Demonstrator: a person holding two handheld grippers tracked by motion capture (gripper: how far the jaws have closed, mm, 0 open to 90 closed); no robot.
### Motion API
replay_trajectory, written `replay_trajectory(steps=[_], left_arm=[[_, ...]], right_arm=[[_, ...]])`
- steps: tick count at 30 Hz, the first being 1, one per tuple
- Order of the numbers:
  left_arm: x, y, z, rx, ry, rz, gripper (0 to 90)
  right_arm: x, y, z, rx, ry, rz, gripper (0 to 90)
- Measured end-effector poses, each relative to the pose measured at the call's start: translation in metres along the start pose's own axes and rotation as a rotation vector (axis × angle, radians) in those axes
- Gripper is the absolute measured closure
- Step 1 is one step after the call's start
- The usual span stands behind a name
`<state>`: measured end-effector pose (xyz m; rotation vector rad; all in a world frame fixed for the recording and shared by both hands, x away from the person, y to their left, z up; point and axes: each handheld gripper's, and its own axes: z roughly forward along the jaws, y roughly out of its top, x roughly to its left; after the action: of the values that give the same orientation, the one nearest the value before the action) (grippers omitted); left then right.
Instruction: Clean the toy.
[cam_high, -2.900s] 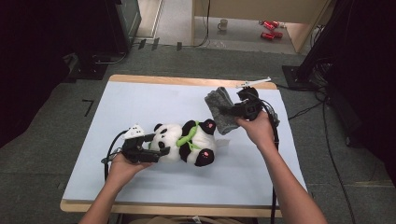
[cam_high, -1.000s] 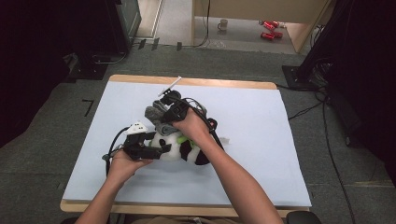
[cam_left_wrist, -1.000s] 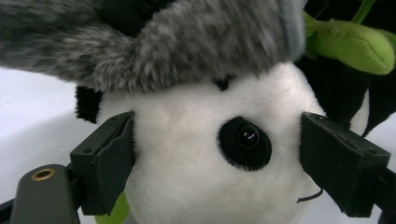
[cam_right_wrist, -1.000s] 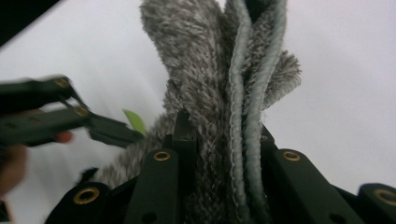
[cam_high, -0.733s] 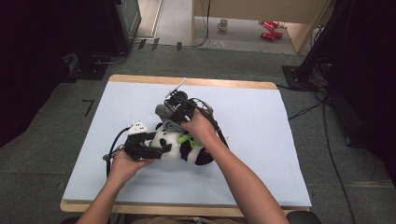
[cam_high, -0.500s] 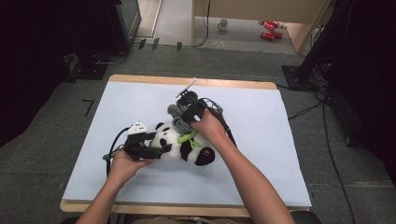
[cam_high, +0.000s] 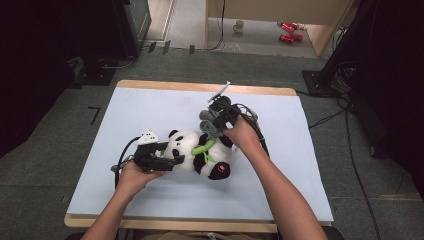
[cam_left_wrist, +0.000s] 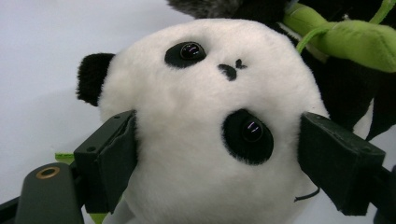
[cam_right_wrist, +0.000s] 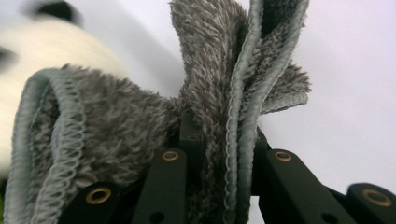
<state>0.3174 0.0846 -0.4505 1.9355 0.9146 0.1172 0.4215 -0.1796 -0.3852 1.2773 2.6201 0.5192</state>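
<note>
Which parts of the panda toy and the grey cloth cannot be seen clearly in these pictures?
- Panda toy, left gripper view: body cut off by the frame edge; its head sides are covered by the jaws.
- Panda, right gripper view: blurred, at the left edge.
- Grey cloth, right gripper view: lower part hidden between the jaws.
- Cloth, high view: partly behind the right gripper.

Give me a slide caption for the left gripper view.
Left gripper clamps a plush panda's white head, green leaf behind.

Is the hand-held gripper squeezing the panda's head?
Touching. The left gripper view shows the left hand-held gripper with both black jaws pressed into the toy panda's head.
</note>
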Motion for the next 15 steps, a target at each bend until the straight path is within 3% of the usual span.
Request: replay_trajectory(steps=[2,5,7,8,9,10,11,14,15], left_arm=[[0.0,0.0,0.001,-0.004,0.007,0.007,16.5],[0.001,0.0,0.001,-0.006,0.005,0.002,16.5],[0.001,0.001,0.001,-0.008,0.009,0.004,16.5],[0.001,0.001,0.001,-0.008,0.009,0.004,16.5],[-0.002,0.002,0.001,0.002,0.024,0.026,16.5],[-0.002,0.002,0.001,0.002,0.024,0.026,16.5],[-0.003,0.002,0.001,0.004,0.027,0.034,16.5],[-0.001,0.002,0.0,0.008,0.02,0.029,16.5],[-0.001,0.002,0.0,0.006,0.016,0.025,16.5]], right_arm=[[-0.012,-0.005,-0.002,-0.014,-0.01,0.039,78.0],[-0.017,-0.004,-0.009,-0.062,-0.013,0.041,78.0],[-0.021,-0.001,-0.024,-0.124,0.015,0.077,78.0],[-0.021,-0.001,-0.024,-0.124,0.015,0.077,78.0],[-0.021,0.002,-0.035,-0.166,0.033,0.093,77.9],[-0.021,0.002,-0.035,-0.166,0.033,0.093,77.9],[-0.021,0.006,-0.046,-0.204,0.046,0.098,77.9],[-0.018,0.01,-0.053,-0.23,0.071,0.105,77.8],[-0.014,0.016,-0.056,-0.247,0.099,0.109,77.8]])
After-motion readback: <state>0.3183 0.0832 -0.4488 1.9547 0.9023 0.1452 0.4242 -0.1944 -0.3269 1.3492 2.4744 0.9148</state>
